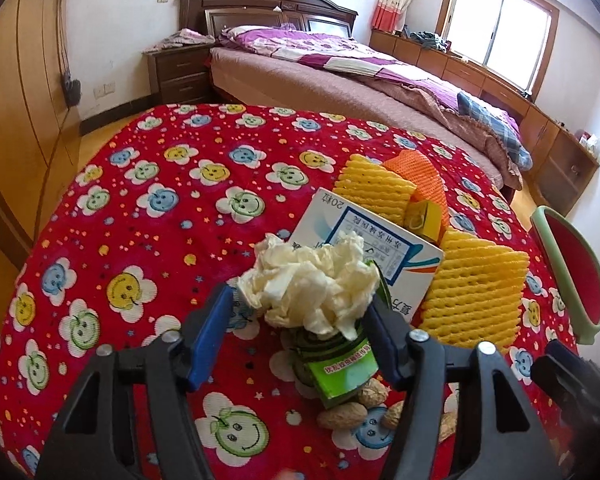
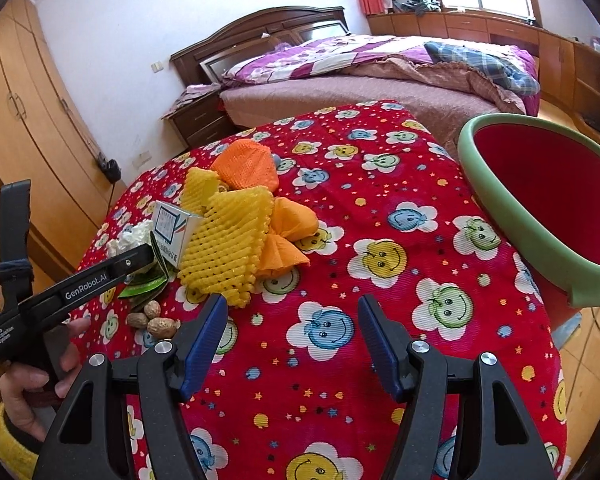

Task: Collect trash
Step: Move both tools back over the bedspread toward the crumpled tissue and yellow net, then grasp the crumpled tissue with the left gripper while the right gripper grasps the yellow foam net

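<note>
Open right tool (image 2: 294, 338) above floral cloth (image 2: 380, 240)

Left gripper (image 1: 300, 316): jaws spread wide, level above the table. Right gripper (image 2: 292, 334): jaws spread wide, nothing between them. Left hand (image 2: 32, 380) grips its handle.

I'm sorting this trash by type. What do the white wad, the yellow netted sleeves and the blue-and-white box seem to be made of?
White wad: soft tissue paper, matte, crumpled into irregular folds. Yellow netted sleeves: probably foam fruit netting, puffy strands in an open diamond mesh. Blue-and-white box: thin printed card, smooth and slightly glossy, with flat faces and crisp edges.
</note>
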